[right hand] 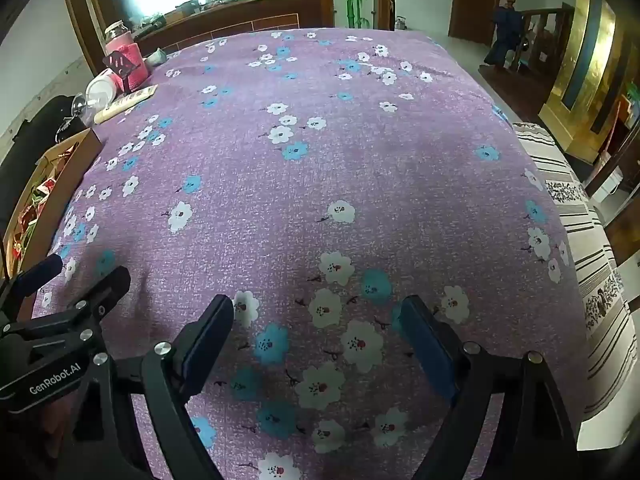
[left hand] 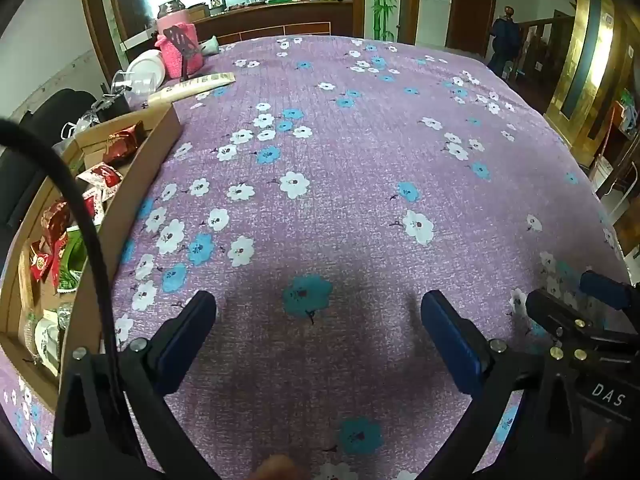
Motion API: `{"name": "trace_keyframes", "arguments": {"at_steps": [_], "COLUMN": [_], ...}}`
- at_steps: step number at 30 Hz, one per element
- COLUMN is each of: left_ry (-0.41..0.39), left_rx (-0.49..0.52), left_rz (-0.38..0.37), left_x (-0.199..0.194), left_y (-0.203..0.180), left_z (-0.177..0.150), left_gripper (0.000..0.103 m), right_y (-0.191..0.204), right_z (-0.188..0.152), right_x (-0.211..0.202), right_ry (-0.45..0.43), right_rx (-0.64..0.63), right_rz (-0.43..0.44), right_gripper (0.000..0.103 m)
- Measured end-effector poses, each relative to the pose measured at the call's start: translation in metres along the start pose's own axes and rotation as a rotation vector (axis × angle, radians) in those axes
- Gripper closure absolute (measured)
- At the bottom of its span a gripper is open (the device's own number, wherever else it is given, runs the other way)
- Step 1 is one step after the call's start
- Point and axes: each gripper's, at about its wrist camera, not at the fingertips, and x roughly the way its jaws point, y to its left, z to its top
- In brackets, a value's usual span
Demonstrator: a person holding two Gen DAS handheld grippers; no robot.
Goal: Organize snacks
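Note:
A cardboard box (left hand: 148,152) sits at the table's left edge and holds several wrapped snacks (left hand: 106,178) in red, white and green. It also shows in the right wrist view (right hand: 60,188) at far left. My left gripper (left hand: 318,312) is open and empty, low over the purple flowered cloth (left hand: 360,160), to the right of the box. My right gripper (right hand: 316,320) is open and empty over the cloth (right hand: 320,160). Each gripper shows at the edge of the other's view: the right one (left hand: 580,320) and the left one (right hand: 68,300).
At the back left stand a pink-wrapped jar (left hand: 178,46), a white lid or bowl (left hand: 146,66), a glass item and a long beige packet (left hand: 192,86). A black cable (left hand: 80,208) crosses the left view. A striped cloth (right hand: 580,240) lies along the table's right side.

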Motion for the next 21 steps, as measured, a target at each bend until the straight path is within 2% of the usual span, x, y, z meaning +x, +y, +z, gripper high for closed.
{"name": "trace_keyframes", "arguments": {"at_steps": [2, 12, 21], "left_ry": [0.028, 0.045, 0.024], "left_rx": [-0.014, -0.039, -0.055], "left_rz": [-0.014, -0.024, -0.021], "left_x": [0.007, 0.018, 0.018], "left_y": [0.004, 0.008, 0.009], "left_z": [0.001, -0.003, -0.004], "left_gripper": [0.001, 0.001, 0.0], "right_y": [0.001, -0.002, -0.001], "right_z": [0.001, 0.0, -0.001], "right_x": [0.002, 0.003, 0.006], "right_ry": [0.01, -0.001, -0.015], "right_rx": [-0.003, 0.001, -0.01], "right_rz": [-0.003, -0.009, -0.026], "right_gripper": [0.017, 0.017, 0.016]}}
